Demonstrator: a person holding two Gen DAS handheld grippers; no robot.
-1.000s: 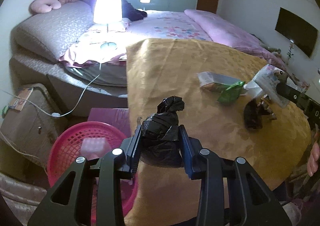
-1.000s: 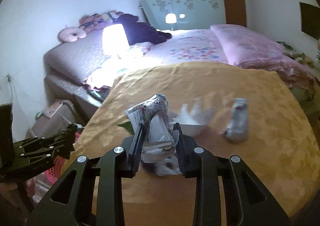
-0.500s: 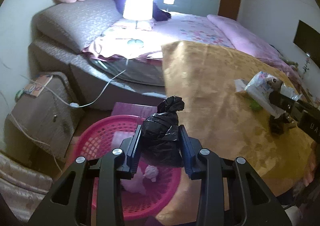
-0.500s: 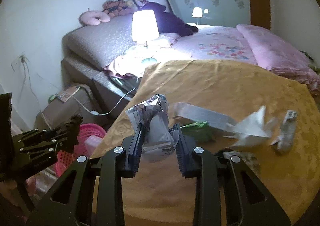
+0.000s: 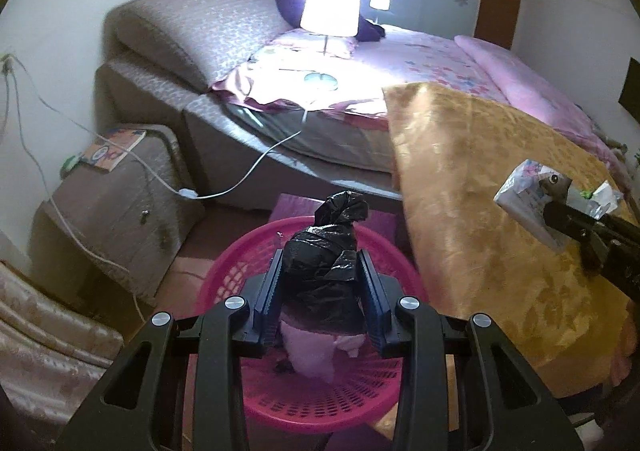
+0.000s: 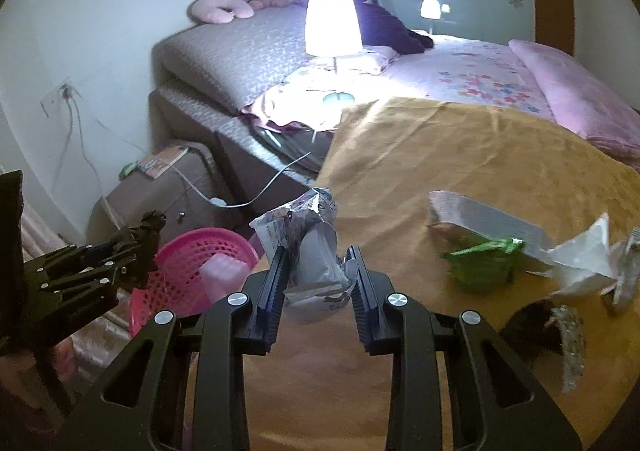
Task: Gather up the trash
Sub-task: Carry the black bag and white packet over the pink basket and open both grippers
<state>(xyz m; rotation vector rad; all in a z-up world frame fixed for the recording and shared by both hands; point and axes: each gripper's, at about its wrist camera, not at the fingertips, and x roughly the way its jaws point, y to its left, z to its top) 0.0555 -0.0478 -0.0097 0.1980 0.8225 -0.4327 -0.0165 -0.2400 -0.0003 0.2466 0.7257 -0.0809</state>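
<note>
Right now the left gripper (image 5: 320, 293) is clenched on a knotted black bag (image 5: 322, 263) above the pink basket (image 5: 236, 275), while the right gripper (image 6: 316, 287) grips a crumpled wrapper (image 6: 308, 247) over the gold worktop (image 6: 460, 155), beside that basket. Released from there, the wrapper would likely miss the basket and land on the worktop or floor.

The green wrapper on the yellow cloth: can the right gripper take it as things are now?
Probably not yet: the right gripper is shut on a crumpled white wrapper. The green wrapper lies uncovered nearby.
</note>
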